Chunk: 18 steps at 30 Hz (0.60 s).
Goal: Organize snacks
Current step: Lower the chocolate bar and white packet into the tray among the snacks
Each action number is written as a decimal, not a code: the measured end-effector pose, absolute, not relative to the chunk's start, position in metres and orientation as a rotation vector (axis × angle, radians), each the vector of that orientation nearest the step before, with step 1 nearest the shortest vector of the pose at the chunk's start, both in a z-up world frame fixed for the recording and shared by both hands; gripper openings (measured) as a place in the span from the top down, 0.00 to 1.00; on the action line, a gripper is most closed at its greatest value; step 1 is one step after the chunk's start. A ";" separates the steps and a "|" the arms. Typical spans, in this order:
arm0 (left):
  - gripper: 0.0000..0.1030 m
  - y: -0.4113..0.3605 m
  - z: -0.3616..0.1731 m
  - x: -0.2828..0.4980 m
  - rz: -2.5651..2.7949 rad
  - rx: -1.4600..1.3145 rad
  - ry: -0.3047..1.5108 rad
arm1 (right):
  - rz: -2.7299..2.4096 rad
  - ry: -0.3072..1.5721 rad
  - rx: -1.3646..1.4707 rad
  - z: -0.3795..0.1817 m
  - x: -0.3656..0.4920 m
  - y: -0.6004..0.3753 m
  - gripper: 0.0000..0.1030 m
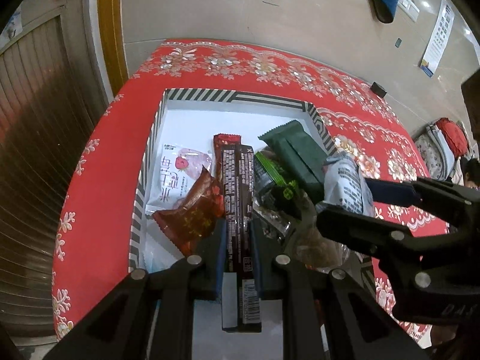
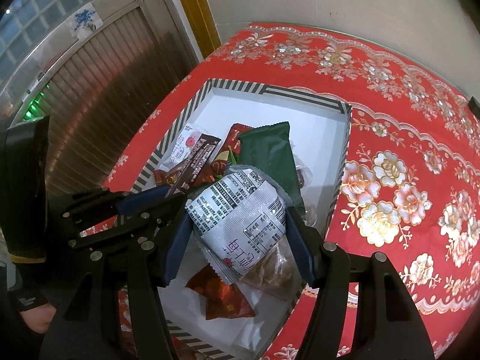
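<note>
Red cloth patterned with pale flowers (image 1: 99, 180) is spread over the table, which is set against a beige wall beside a slatted shutter (image 2: 99, 96). One shallow box with a black-and-white striped rim (image 1: 231, 95) is placed on the cloth, and the snacks are gathered inside it or held just above it. Two white packets with a strawberry print are counted: one lying flat in the box (image 1: 177, 177), the other gripped (image 2: 240, 219). One long dark brown bar (image 1: 238, 210), one dark green packet (image 1: 295, 156), one green-and-black wrapper (image 1: 271, 180), one reddish-brown foil packet (image 1: 192, 219) and one clear bag of brown pieces (image 2: 273, 267) are also seen (a further red wrapper end is partly hidden behind the bar). The left gripper (image 1: 237, 231) is held low over the near edge of the box, pointing along its length, its jaws clamped on the brown bar, which is raised above the heap. The right gripper (image 2: 237, 234) is held over the near right part of the box, its blue-padded jaws closed against the sides of the white packet, printed back uppermost. Both grippers are brought close together, the left one's fingers (image 2: 144, 198) visible at the left of the right wrist view.
</note>
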<state>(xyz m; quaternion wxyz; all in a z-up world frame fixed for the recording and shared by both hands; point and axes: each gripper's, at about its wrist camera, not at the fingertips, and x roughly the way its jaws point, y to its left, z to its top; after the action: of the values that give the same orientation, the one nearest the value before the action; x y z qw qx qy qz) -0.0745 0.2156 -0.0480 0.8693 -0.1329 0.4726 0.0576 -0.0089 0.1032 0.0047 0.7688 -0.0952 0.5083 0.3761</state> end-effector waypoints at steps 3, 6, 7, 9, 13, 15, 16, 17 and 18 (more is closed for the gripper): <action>0.83 0.213 -0.048 -0.076 0.115 -0.274 0.989 | 0.816 1.098 -0.210 0.006 -0.010 0.104 0.40; 0.83 0.213 -0.046 -0.076 0.118 -0.273 0.984 | 0.816 1.099 -0.209 0.006 -0.010 0.103 0.40; 0.83 0.213 -0.046 -0.076 0.120 -0.273 0.984 | 0.814 1.100 -0.210 0.006 -0.010 0.103 0.40; 0.83 0.214 -0.047 -0.077 0.124 -0.276 0.986 | 0.814 1.101 -0.207 0.005 -0.010 0.102 0.40; 0.83 0.214 -0.046 -0.077 0.126 -0.278 0.987 | 0.818 1.101 -0.208 0.004 -0.010 0.103 0.40; 0.83 0.215 -0.047 -0.076 0.124 -0.277 0.987 | 0.816 1.101 -0.208 0.004 -0.011 0.103 0.40; 0.83 0.214 -0.047 -0.076 0.125 -0.277 0.987 | 0.817 1.103 -0.208 0.004 -0.011 0.104 0.40; 0.83 0.214 -0.047 -0.076 0.124 -0.277 0.987 | 0.817 1.102 -0.208 0.004 -0.011 0.104 0.40; 0.83 0.215 -0.047 -0.076 0.124 -0.277 0.987 | 0.817 1.100 -0.209 0.004 -0.011 0.104 0.40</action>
<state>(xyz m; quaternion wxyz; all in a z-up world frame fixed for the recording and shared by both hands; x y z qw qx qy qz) -0.0764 0.2146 -0.0468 0.8696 -0.1325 0.4721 0.0592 -0.0111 0.1036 0.0037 0.7693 -0.0964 0.5072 0.3765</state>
